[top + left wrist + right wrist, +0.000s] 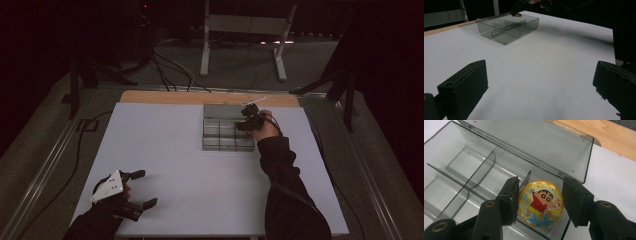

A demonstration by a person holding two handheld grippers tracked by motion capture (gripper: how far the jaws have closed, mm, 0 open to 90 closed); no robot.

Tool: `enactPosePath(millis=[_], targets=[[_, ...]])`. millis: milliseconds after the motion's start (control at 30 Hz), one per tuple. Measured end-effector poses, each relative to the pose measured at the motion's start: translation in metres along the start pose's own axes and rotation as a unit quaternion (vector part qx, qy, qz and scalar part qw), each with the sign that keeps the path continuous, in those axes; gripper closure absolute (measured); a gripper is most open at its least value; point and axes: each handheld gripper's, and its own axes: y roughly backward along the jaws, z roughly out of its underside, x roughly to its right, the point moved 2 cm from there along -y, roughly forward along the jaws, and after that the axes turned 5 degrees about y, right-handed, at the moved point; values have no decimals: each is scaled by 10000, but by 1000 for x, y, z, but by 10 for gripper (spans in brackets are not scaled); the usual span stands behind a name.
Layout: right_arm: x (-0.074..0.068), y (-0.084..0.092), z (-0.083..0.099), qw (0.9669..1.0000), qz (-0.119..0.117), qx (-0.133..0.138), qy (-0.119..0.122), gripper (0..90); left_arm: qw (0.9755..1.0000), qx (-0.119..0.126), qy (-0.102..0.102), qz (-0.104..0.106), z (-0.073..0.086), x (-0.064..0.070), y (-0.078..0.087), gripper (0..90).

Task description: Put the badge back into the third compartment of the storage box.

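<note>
Your right gripper (540, 203) stands apart around the round cartoon badge (540, 203) in the clear box's (564, 147) corner compartment; your left gripper (142, 189), well away from it, stands apart over the counter (200, 170).

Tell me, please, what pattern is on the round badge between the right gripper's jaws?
The round badge is glittery yellow, with a red-shirted cartoon boy; clearest in the right gripper view.

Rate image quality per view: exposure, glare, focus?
High view: dim, dark surround, organizer box murky. Left gripper view: white table evenly lit, soft shadow by the box. Right gripper view: brightest and sharp, faint glare on the cartoon badge.
</note>
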Motion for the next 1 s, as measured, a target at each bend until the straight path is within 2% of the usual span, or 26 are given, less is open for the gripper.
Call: enactPosePath(millis=[233, 600, 700, 833, 1000], targets=[[0, -2, 0, 9999, 18, -102, 134, 476, 10000, 3, -16, 4, 0, 0, 0, 2], [3, 2, -3, 9999, -24, -40, 160, 463, 10000, 10, -16, 14, 0, 0, 0, 2], [3, 4, -4, 9998, -121, 41, 150, 381, 10000, 6, -1, 4, 0, 0, 0, 2], [2, 10, -6, 9998, -73, 101, 151, 269, 10000, 17, -1, 7, 0, 0, 1, 2], [-1, 17, -6, 9996, -165, 198, 136, 210, 10000, 17, -10, 11, 0, 0, 1, 2]])
